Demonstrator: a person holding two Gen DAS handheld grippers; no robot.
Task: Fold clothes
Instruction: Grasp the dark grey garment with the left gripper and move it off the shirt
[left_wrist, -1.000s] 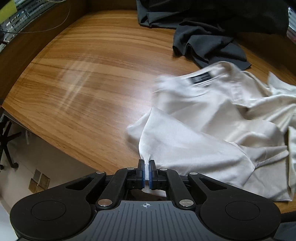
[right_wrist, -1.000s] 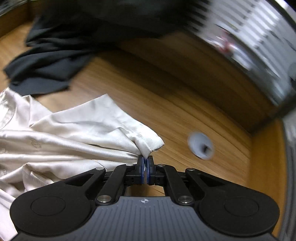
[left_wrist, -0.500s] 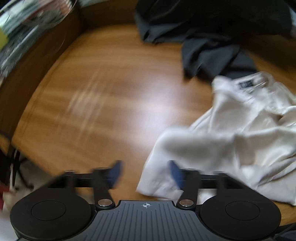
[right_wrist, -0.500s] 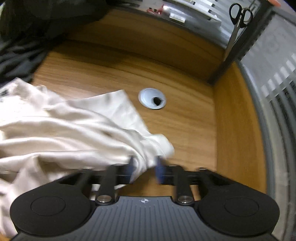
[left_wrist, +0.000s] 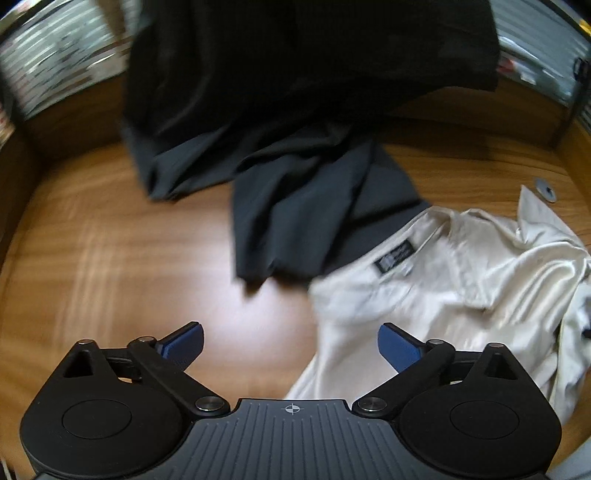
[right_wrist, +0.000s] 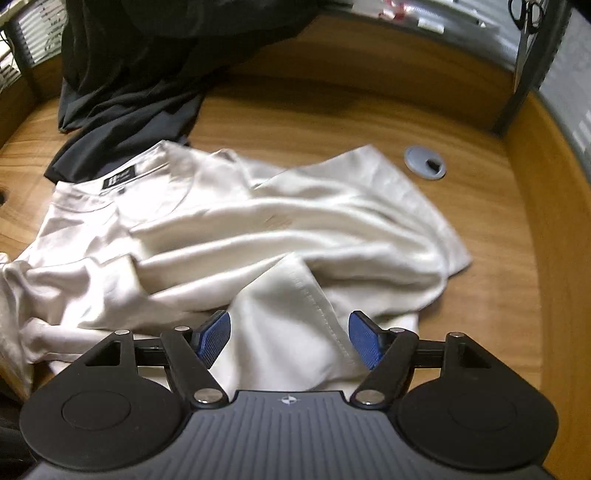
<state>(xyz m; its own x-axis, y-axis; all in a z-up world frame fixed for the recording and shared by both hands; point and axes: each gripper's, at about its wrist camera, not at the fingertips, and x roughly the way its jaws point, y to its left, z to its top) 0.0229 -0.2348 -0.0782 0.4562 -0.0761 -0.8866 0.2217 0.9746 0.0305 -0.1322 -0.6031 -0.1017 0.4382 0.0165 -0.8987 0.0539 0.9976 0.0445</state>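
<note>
Now the left gripper (left_wrist: 290, 343) and the right gripper (right_wrist: 289, 339) are both wide apart, holding nothing, over the crumpled cream shirt (right_wrist: 236, 236) on the wooden tabletop (left_wrist: 110, 240)

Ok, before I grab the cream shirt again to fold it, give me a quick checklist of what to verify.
1. Left tongs open and empty: ok.
2. Right tongs open, nothing pinched: ok.
3. Shirt lying flat: not ok, it is rumpled, with a flap folded over near the right tongs.
4. Shirt apart from the dark garment: not ok, its collar edge meets the dark cloth.
5. Collar label visible for orientation: ok.
6. Both sleeves located: cannot tell.
</note>
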